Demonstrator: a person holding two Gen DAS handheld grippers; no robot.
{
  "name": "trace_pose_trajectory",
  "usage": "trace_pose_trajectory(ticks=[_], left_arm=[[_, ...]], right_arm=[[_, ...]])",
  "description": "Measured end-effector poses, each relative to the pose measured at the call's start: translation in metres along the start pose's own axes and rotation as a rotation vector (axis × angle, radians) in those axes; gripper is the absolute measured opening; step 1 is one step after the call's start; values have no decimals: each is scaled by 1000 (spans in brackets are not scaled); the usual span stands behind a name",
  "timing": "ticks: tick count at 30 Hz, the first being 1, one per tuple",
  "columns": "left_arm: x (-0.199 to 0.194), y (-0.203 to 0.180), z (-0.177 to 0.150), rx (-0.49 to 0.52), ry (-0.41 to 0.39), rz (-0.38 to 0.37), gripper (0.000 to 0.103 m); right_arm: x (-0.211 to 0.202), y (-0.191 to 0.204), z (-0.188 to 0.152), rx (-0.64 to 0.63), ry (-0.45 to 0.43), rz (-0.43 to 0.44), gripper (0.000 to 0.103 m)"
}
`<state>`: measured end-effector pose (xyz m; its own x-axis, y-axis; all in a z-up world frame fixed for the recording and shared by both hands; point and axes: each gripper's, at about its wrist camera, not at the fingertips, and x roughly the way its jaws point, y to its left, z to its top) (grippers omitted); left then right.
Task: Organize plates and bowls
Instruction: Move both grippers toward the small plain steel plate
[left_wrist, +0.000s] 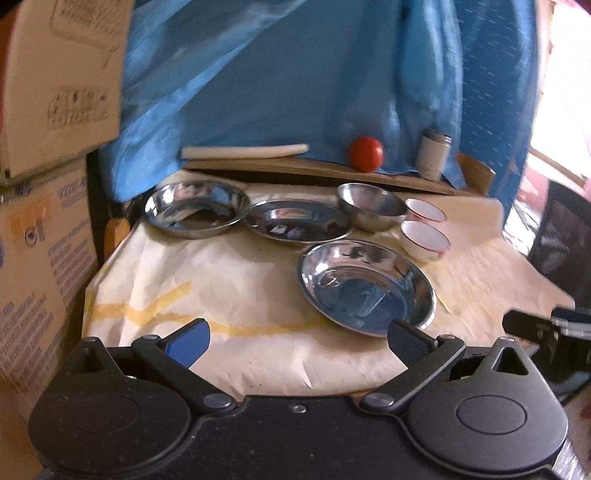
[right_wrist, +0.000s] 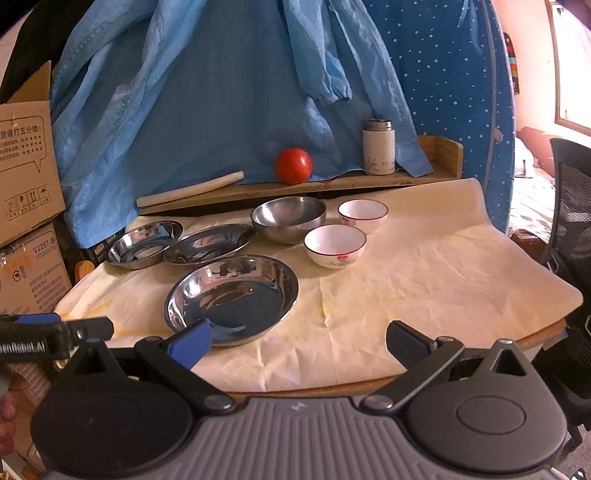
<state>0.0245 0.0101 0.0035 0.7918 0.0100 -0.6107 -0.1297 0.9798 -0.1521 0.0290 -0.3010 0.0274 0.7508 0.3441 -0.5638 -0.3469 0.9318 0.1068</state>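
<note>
Both tongs, left tongs (left_wrist: 299, 341) and right tongs (right_wrist: 299, 341), wide apart and holding nothing, low at the near edge of the worktop (right_wrist: 443, 295).

Closest, a big steel plate (right_wrist: 232, 299): probably light, hard, slippery, best pinched at the thin rim.

Behind, two more steel plates (right_wrist: 146, 243) (right_wrist: 208, 243), a steel bowl (right_wrist: 288, 219).

Two white bowls (right_wrist: 335, 245) (right_wrist: 363, 215), likely easy to break, better gripped gently by the edge.

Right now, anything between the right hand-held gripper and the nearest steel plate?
Nothing visible. The right hand-held gripper is open, back at the table's near edge, and the nearest steel plate lies just ahead on the paper cover, left of the gripper's centre line. The left hand-held gripper sits further left, off that path.
</note>
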Motion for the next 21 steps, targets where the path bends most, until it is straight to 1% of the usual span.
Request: trace_pose_trajectory(ticks=[5,9,16,21], left_arm=[[16,8,16,-83,13,31,102],[35,9,32,-139,15,64,102],[75,9,61,-291,17,138,102],[96,9,73,-401,24,195,102]], right_arm=[[22,-3,13,-17,1,35,103],[46,-9,32,-49,-3,73,103],[96,-23,73,-141,7,181,103],[125,-29,98,-206,39,264,103]])
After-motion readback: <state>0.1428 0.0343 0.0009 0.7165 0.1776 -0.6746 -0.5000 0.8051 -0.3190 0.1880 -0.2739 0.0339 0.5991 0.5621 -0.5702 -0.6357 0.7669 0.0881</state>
